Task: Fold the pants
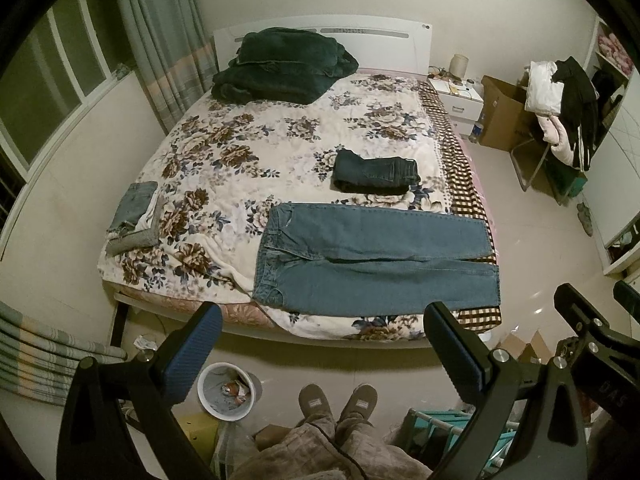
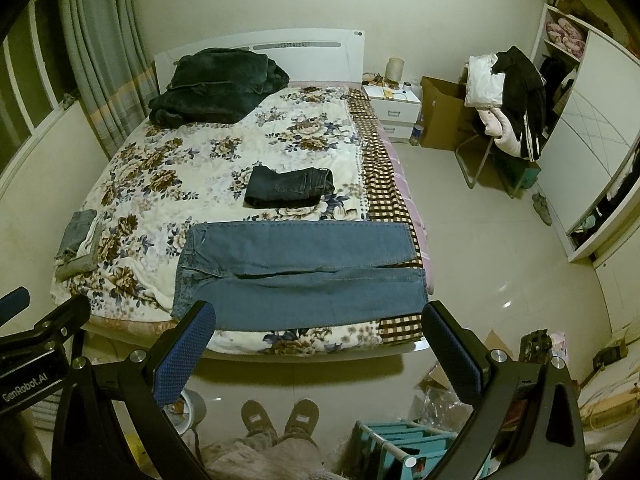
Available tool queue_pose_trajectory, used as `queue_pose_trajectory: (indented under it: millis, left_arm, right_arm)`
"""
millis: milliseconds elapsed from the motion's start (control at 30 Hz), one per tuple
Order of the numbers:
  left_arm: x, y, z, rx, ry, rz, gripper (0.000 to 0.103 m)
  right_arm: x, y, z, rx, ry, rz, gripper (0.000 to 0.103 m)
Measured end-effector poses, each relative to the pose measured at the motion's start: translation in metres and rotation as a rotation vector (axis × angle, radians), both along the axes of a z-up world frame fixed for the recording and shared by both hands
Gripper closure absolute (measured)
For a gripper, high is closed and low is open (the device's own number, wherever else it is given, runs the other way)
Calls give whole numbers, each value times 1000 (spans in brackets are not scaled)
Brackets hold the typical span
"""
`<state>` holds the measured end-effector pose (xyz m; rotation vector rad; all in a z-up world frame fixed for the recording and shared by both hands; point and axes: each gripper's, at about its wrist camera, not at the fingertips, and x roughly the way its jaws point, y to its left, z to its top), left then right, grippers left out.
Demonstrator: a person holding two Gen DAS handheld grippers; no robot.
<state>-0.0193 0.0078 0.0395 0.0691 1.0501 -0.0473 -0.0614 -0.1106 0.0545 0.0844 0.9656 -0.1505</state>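
Jeans [image 1: 376, 264] in light blue denim lie flat across the foot of the bed [image 1: 248, 148], waistband left, hems reaching its right edge. Left gripper [image 1: 324, 320] and right gripper [image 2: 320, 316] hover before the bed, jaws spread, empty. Folded dark jeans [image 1: 376, 176] sit beyond; the garments in the small pile [image 1: 136, 220] at the bed's left edge are hard to identify.

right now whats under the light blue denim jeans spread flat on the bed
The light blue denim jeans lie on the floral blanket; their hems overlap a brown checked cover at the bed's right edge. What lies directly beneath the denim is hidden.
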Motion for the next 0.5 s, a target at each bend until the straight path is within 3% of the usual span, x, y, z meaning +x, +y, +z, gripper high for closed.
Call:
queue_pose_trajectory:
  millis: [500]
  left_arm:
    - [-1,4,7,1,-6,-1,0]
  right_arm:
    - [6,3,12,9,0,2,0]
